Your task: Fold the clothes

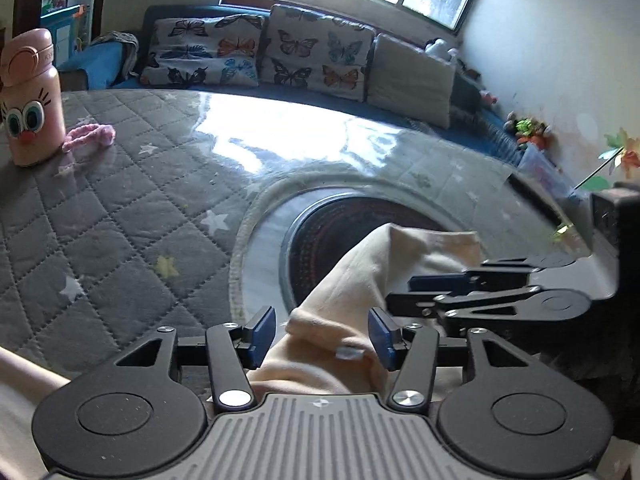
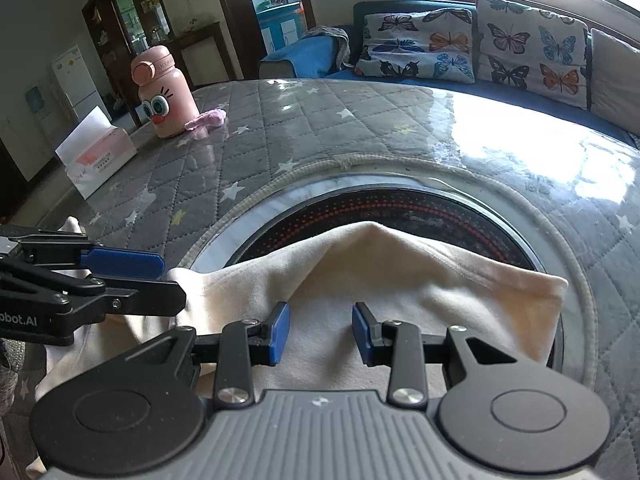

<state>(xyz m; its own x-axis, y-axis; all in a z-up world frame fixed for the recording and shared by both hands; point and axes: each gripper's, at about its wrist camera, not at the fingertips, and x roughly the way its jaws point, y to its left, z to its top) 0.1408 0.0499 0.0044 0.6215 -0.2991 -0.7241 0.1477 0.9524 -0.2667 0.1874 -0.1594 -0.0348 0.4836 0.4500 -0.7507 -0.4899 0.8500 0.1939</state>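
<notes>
A cream garment (image 1: 344,280) (image 2: 400,292) lies bunched over the round dark plate (image 2: 400,208) set into the grey quilted table (image 1: 120,220). My left gripper (image 1: 322,336) stands open with a ridge of the cloth running up between its blue pads (image 1: 262,334); the pads do not press on it. In the right wrist view the left gripper (image 2: 172,280) shows side-on at the garment's left edge. My right gripper (image 2: 320,334) is open just above the flat cloth, behind a folded peak. It appears side-on at the right in the left wrist view (image 1: 400,292).
A pink cartoon bottle (image 1: 32,100) (image 2: 164,92) and a pink scrunchie (image 1: 90,136) (image 2: 206,119) stand at the far left of the table. A tissue box (image 2: 96,156) sits at its left edge. A sofa with butterfly cushions (image 1: 240,52) runs behind.
</notes>
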